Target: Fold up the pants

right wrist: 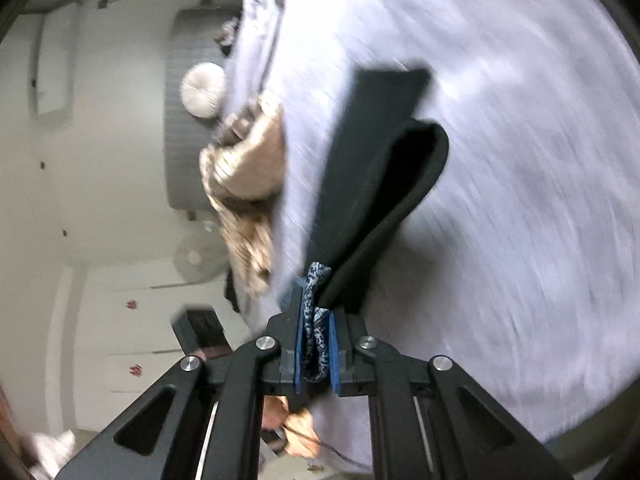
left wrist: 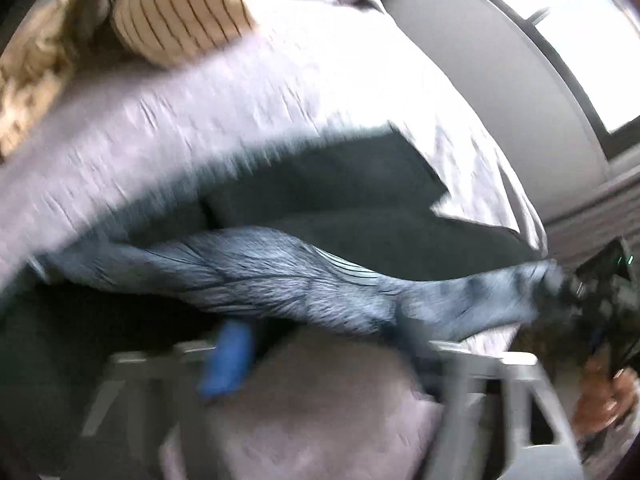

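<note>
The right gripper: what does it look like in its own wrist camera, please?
The right gripper has matte black linkage arms with triangular cut-outs and round silver pivot bolts. Its jaws are black blocks faced with flat blue pads. No cable or marking is visible on it.

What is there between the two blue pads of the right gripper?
In the right wrist view, the right gripper is shut on a bunched, blue-grey speckled edge of the pants; nothing else lies between.

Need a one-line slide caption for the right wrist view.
Right gripper shut on speckled blue waistband of dark pants, over pale lilac bedsheet.
</note>
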The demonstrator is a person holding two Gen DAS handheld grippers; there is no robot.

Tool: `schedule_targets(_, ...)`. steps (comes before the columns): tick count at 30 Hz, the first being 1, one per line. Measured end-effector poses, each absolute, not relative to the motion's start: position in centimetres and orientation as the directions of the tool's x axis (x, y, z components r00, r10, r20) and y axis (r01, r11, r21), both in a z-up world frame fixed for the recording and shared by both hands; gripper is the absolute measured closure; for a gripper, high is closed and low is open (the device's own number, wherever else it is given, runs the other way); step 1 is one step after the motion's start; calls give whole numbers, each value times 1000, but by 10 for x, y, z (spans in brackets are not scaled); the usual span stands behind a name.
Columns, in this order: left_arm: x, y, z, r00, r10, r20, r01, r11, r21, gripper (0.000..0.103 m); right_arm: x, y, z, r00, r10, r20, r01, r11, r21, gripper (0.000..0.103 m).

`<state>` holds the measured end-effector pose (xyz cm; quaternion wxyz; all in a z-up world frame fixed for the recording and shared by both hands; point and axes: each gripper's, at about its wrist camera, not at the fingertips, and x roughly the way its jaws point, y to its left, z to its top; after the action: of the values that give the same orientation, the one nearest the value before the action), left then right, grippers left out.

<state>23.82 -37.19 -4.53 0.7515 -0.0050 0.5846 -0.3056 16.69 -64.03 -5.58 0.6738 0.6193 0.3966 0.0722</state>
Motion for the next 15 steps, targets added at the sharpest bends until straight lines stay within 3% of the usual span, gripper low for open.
schedule_targets(5,262,-370,-19,198,-423,-884,481,828,-288,16,254,-680,-48,680,586,-441,399,210,893,92)
schedule_targets(8,271,-361,-15,253,-362,-897,480,852,-208,13,311,-690,-54,643,589,-489,433,247,867,84)
schedule_targets(11,284,-347,-34,253,-275,-927,406,900,-156,13,347,-700,-65,578,549,-604,488,360,795,29)
schedule_targets(15,292,-320,-64,241,-176,-954,291,951,-102,13,352,-695,-67,545,530,-650,452,467,760,29)
